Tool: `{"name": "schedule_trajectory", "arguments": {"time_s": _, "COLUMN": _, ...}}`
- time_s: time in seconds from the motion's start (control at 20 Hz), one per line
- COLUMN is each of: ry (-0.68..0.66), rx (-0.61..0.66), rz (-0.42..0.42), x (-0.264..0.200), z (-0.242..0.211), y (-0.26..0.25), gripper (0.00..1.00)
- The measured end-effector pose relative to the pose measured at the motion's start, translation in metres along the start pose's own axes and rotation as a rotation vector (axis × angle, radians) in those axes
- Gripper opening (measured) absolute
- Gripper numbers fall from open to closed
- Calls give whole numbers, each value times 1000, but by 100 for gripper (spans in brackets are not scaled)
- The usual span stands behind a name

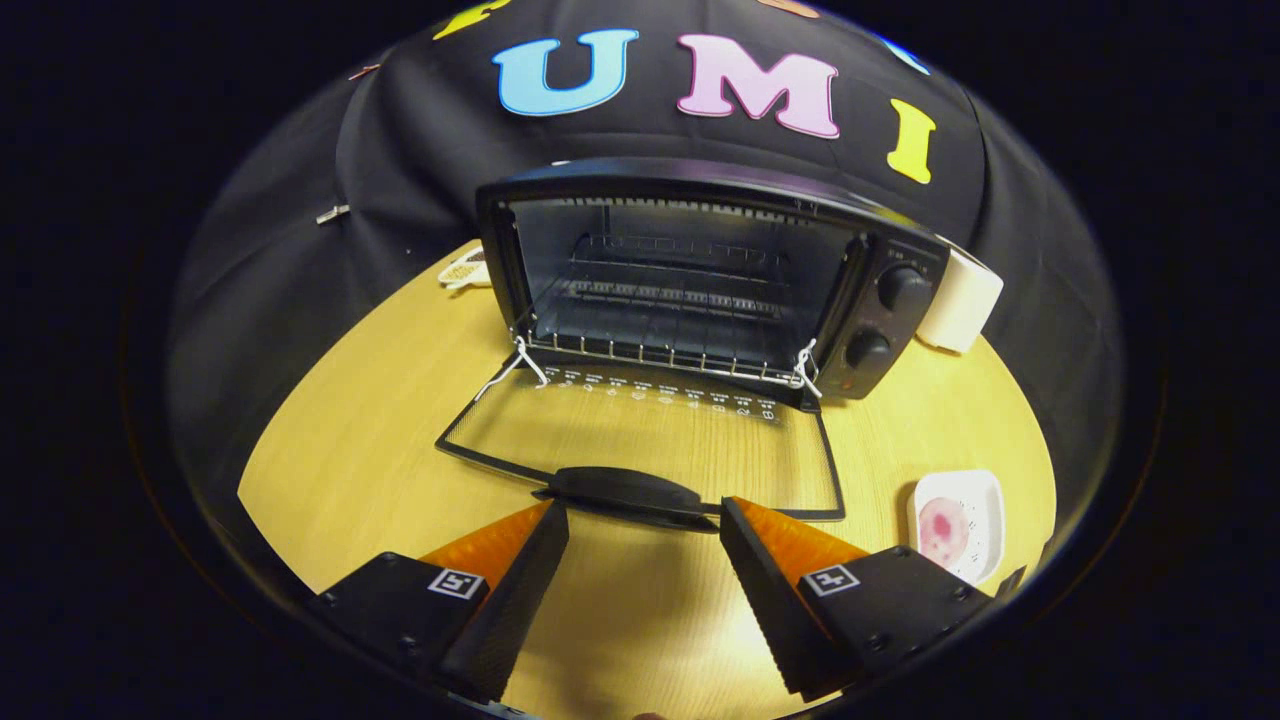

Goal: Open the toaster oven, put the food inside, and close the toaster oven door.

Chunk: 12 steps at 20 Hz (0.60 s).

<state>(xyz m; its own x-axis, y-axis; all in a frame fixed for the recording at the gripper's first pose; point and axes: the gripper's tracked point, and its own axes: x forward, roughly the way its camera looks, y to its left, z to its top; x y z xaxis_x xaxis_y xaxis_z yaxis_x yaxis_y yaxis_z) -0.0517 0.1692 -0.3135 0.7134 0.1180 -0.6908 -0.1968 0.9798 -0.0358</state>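
A round desk (380, 420) of pale yellow wood grain stands before the black cloth wall of the booth. On it sits a black metal toaster oven (700, 270) with two round knobs (885, 315) at its right side. Its glass door (650, 440) is folded down flat on the desk, and a wire rack (660, 345) is inside, bare. The gripper (645, 525) has its jaws released and wide apart, holding nothing; the door handle (625, 492) lies just ahead, between the tips. To the right of the jaws, a white square plate (985, 500) holds a round pink food (942, 530), perhaps a slice of meat. A white boxy object (962, 300) is beside the oven.
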Motion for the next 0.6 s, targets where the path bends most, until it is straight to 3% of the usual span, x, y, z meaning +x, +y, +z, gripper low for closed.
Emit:
{"name": "schedule_trajectory", "arguments": {"time_s": 0.25, "ry": -49, "rx": -70, "rz": 36, "x": -22, "z": 12, "y": -15, "gripper": 99}}
{"name": "schedule_trajectory", "arguments": {"time_s": 0.6, "ry": -136, "rx": -58, "rz": 13, "x": -74, "z": 56, "y": -91, "gripper": 99}}
